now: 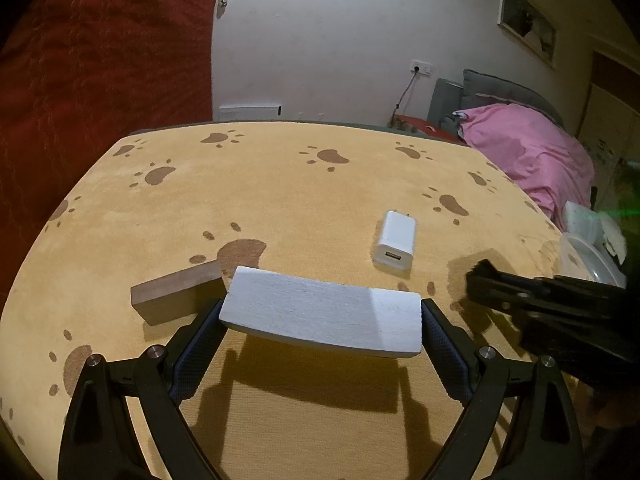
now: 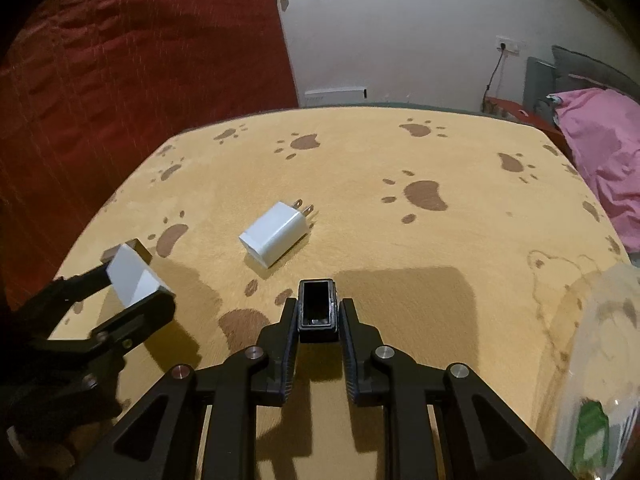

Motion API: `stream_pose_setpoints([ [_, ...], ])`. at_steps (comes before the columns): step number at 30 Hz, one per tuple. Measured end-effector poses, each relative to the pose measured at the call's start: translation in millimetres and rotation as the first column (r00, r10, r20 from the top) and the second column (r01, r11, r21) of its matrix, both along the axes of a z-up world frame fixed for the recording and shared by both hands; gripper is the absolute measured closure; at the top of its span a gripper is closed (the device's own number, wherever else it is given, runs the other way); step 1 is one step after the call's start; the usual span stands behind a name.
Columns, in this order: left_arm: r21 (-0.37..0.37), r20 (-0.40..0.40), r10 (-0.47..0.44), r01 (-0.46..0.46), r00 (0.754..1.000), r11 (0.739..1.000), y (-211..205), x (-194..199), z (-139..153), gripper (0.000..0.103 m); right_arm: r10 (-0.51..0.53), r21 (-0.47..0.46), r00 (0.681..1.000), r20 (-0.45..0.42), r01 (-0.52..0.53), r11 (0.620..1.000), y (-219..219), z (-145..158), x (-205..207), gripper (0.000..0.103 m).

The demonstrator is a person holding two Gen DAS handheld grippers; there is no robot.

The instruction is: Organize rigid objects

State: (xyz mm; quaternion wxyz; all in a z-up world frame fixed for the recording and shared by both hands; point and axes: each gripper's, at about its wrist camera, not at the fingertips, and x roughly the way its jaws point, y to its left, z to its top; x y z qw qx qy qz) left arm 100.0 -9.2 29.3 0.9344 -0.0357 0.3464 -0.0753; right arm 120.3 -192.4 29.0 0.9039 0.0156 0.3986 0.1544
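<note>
Warm light is falling from behind the cameras, casting hard dark shadows forward across the yellow paw-print cloth (image 1: 320,192). Fisheye bending is curving both frames' edges, corners are going black, and the lower-right clear plastic container (image 2: 600,360) is looking blurred, perhaps from glare.

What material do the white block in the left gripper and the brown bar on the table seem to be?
White block: probably foam or soft stone, matte, with a grainy, finely pitted face. Brown bar: likely wood, dull dark finish with sharp edges; the grain is too faint to confirm.
</note>
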Motion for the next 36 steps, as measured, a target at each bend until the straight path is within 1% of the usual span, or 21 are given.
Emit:
stream_pose_setpoints([
  [8,0.009,0.009,-0.018,0.018,1.000,1.000,-9,-3,2,0.009,-0.071,0.041,0.996,0.053,0.069,0.997,-32,23,-31,0.082],
  [12,0.019,0.012,-0.028,0.028,1.000,0.999,-13,-5,3,0.009,-0.122,0.043,0.989,0.082,0.119,0.992,-54,33,-42,0.082],
  [17,0.032,0.013,-0.048,0.047,0.999,0.998,-23,-9,5,0.009,-0.189,0.047,0.977,0.097,0.185,0.982,-82,38,-54,0.082],
  [22,0.043,0.013,-0.066,0.066,0.998,0.997,-32,-15,7,0.009,-0.254,0.057,0.961,0.107,0.249,0.967,-112,41,-70,0.082],
  [26,0.046,0.013,-0.081,0.081,0.997,0.996,-40,-20,10,0.009,-0.322,0.057,0.939,0.125,0.317,0.947,-139,44,-85,0.082],
  [31,0.042,0.015,-0.100,0.100,0.995,0.994,-52,-26,15,0.009,-0.391,0.061,0.913,0.119,0.386,0.920,-168,41,-97,0.082],
  [36,0.036,0.018,-0.117,0.116,0.993,0.993,-62,-32,20,0.009,-0.426,0.070,0.898,0.112,0.420,0.905,-185,36,-104,0.082],
])
